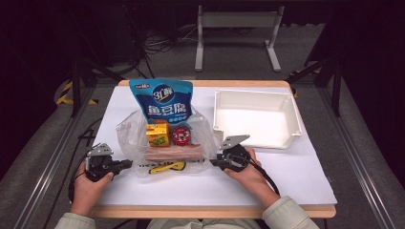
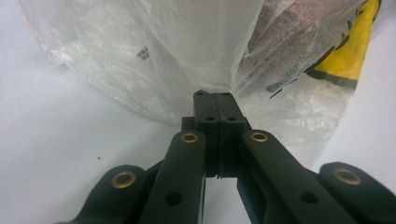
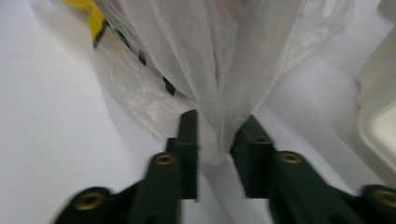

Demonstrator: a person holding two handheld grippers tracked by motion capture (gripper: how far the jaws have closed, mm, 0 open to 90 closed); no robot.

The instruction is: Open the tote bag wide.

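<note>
A clear plastic bag (image 1: 128, 131) lies on the white table and holds a blue snack pouch (image 1: 165, 98), a yellow carton (image 1: 157, 133), a red can (image 1: 181, 135) and a pack of sausages (image 1: 172, 152). My left gripper (image 1: 128, 163) is at the bag's left edge. In the left gripper view its jaws (image 2: 214, 95) are shut, pinching a fold of the bag (image 2: 187, 46). My right gripper (image 1: 212, 162) is at the bag's right edge. It is open (image 3: 218, 123), and a fold of the bag (image 3: 210, 56) hangs between its jaws.
An empty white tray (image 1: 253, 93) stands to the right of the bag, close to my right gripper, and its corner (image 3: 378, 102) is in the right gripper view. The table top (image 1: 286, 176) has bare room at the front right. Metal frames and cables stand behind the table.
</note>
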